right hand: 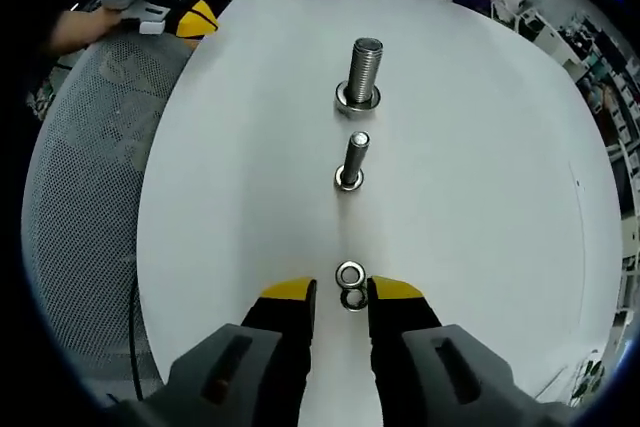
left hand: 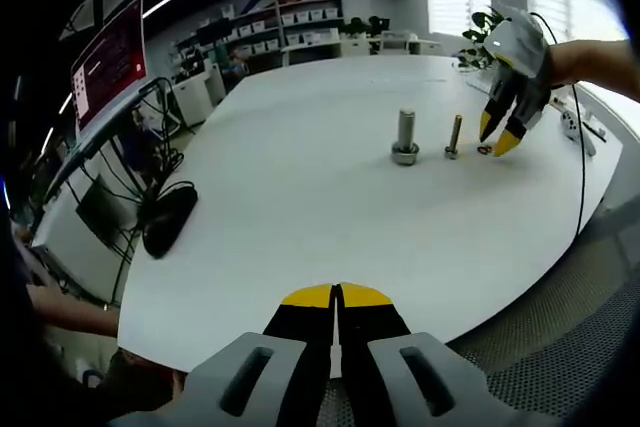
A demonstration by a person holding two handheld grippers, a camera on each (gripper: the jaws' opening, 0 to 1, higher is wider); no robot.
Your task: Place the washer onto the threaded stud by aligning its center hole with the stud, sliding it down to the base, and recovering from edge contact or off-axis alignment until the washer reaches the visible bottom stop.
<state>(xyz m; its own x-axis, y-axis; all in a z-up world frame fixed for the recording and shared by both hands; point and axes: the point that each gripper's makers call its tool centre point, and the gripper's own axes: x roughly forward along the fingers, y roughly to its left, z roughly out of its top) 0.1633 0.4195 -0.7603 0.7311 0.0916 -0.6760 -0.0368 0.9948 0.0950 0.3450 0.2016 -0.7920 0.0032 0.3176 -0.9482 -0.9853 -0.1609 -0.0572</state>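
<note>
Right hand-held gripper is spread apart with nothing in it, its yellow tips on each side of the washer lying flat on the white worktop. Beyond the washer stand a thin threaded stud, then a thicker bolt. Left hand-held gripper is closed tight and empty.

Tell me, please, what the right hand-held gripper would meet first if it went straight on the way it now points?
Probably the washers lying between its open jaws, then the smaller stud beyond.
</note>
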